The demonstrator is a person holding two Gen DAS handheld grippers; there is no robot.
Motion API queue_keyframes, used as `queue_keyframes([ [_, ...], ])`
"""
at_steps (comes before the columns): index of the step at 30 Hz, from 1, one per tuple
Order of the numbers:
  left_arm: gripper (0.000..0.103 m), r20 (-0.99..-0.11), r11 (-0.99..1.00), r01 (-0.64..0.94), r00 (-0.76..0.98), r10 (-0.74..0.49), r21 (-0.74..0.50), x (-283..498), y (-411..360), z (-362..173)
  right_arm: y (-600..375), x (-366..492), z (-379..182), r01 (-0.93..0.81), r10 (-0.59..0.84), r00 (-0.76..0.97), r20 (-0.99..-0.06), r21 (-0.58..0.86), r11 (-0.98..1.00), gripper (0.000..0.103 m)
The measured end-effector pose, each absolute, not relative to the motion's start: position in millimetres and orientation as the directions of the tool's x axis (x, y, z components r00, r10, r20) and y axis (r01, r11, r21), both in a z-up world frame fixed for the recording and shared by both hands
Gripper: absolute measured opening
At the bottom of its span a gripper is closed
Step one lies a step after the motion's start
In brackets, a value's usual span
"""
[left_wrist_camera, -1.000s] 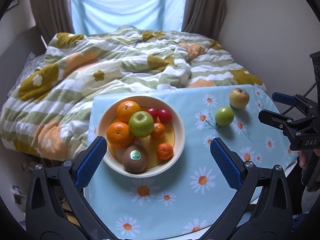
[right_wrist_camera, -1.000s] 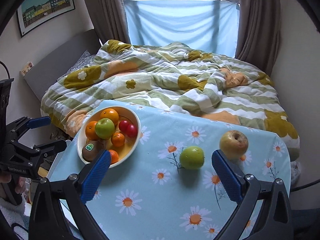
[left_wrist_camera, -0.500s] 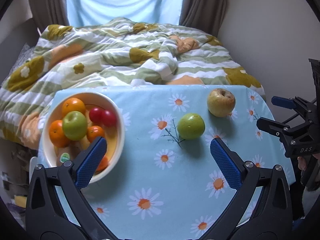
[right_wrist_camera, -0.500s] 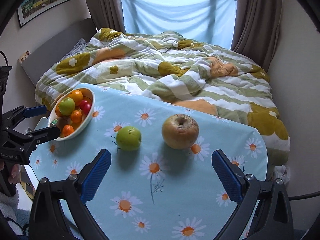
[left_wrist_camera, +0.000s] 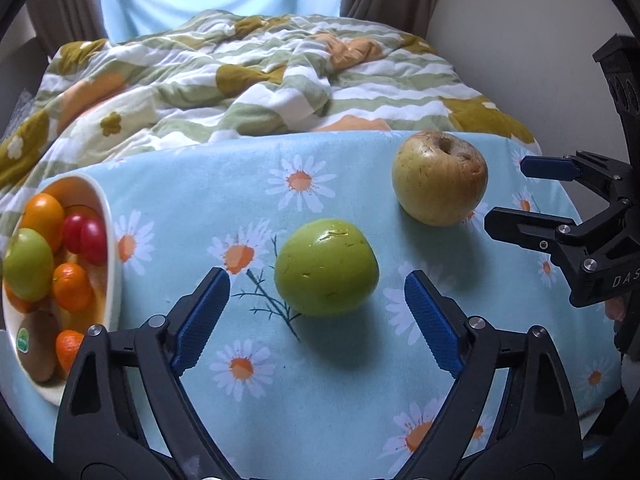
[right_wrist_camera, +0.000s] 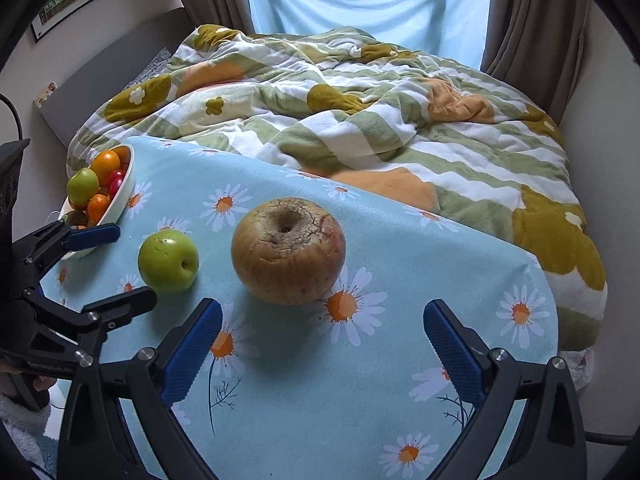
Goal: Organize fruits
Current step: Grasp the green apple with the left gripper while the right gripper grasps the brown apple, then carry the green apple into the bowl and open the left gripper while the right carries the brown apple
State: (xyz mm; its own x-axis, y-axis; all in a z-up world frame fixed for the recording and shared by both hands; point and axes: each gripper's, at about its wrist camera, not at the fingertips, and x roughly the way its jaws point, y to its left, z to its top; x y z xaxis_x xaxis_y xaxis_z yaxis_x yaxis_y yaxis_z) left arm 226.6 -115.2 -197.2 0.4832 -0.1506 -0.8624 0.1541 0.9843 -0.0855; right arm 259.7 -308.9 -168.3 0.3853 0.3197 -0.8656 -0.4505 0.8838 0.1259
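Note:
A green apple (left_wrist_camera: 326, 266) lies on the daisy-print cloth just ahead of my open left gripper (left_wrist_camera: 316, 312), centred between its blue pads and untouched. A yellow-brown apple (left_wrist_camera: 440, 178) lies to its far right. In the right wrist view that brown apple (right_wrist_camera: 288, 250) sits just ahead of my open right gripper (right_wrist_camera: 322, 344), with the green apple (right_wrist_camera: 168, 260) to its left. A white bowl (left_wrist_camera: 110, 248) holding oranges, a green apple, red fruits and a kiwi stands at the table's left; it also shows in the right wrist view (right_wrist_camera: 120, 200).
The table (right_wrist_camera: 360, 400) wears a light blue daisy cloth and butts against a bed with a rumpled striped duvet (right_wrist_camera: 360, 120). A wall runs along the right. Each gripper shows in the other's view: right (left_wrist_camera: 516, 196), left (right_wrist_camera: 116, 264).
Both grippers have moved forward and down toward the two loose apples, which now loom larger. The bowl has slid to the left edge of both views. Jaws stayed open.

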Motion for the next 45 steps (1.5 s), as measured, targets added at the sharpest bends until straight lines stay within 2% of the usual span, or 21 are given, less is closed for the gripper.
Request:
queue_keyframes([
  [3,0.088,-0.87,0.985,0.154,0.472,-0.14,-0.075,232,-121,-207,-309,265,-176,-0.456,0.34,0.368,-0.865,0.151,0.877,0.101],
  [9,0.065,-0.875,0.988,0.129,0.466,-0.133,-0.082,240,-122,-215,-310,273,-184,-0.461,0.365,0.356,-0.86,0.178,0.869,0.101],
  [10,0.064,-0.873,0.988,0.126,0.468,-0.14,-0.091,241,-122,-215,-309,274,-184,-0.462,0.369,0.353,-0.86,0.183,0.868,0.101],
  [21,0.064,-0.877,0.99,0.107,0.46,-0.135,-0.095,232,-116,-214,-294,284,-192,-0.499,0.372,0.342,-0.863,0.169,0.85,0.1],
  [27,0.064,-0.881,0.993,0.073,0.459,-0.116,-0.092,224,-109,-213,-285,286,-191,-0.527,0.385,0.341,-0.857,0.165,0.834,0.095],
  [32,0.064,-0.881,0.994,0.038,0.461,-0.106,-0.099,216,-100,-213,-274,288,-197,-0.547,0.376,0.336,-0.863,0.146,0.824,0.081],
  [33,0.064,-0.88,0.994,0.031,0.463,-0.104,-0.102,214,-98,-213,-273,289,-199,-0.546,0.379,0.331,-0.864,0.151,0.824,0.074],
  [34,0.064,-0.879,0.994,0.024,0.465,-0.104,-0.105,212,-97,-212,-273,289,-200,-0.544,0.381,0.333,-0.862,0.154,0.825,0.071],
  [45,0.064,-0.859,0.989,-0.043,0.503,-0.1,-0.141,188,-78,-190,-269,276,-187,-0.537,0.379,0.375,-0.846,0.134,0.833,0.07],
])
